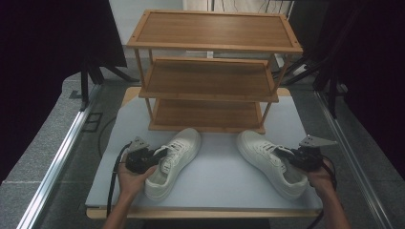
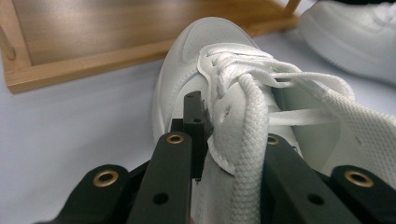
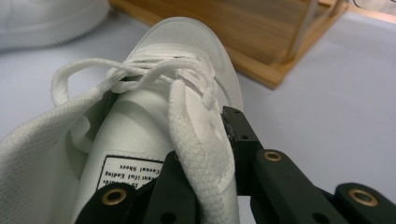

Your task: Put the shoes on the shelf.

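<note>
Two white lace-up sneakers lie on the pale table, toes toward a wooden rack. In the high view my left gripper [image 1: 160, 152] is shut on the left sneaker [image 1: 176, 152] at its outer side wall. The left gripper view shows one black finger [image 2: 192, 116] outside the upper and the other inside the opening, with my left gripper [image 2: 229, 123] clamped on the sneaker [image 2: 196, 51]. My right gripper [image 1: 287, 155] grips the right sneaker [image 1: 265, 157] the same way. In the right gripper view, my right gripper [image 3: 201, 135] pinches the collar of that sneaker [image 3: 187, 42], one finger [image 3: 236, 126] outside.
A three-tier bamboo shoe rack [image 1: 210, 76] stands at the table's far side, its lowest shelf [image 1: 205, 114] just beyond the toes. Bare table [image 1: 224, 181] lies between the sneakers. Dark curtains and metal rails flank the table. The other sneaker [image 2: 350, 32] shows at the left gripper view's top right.
</note>
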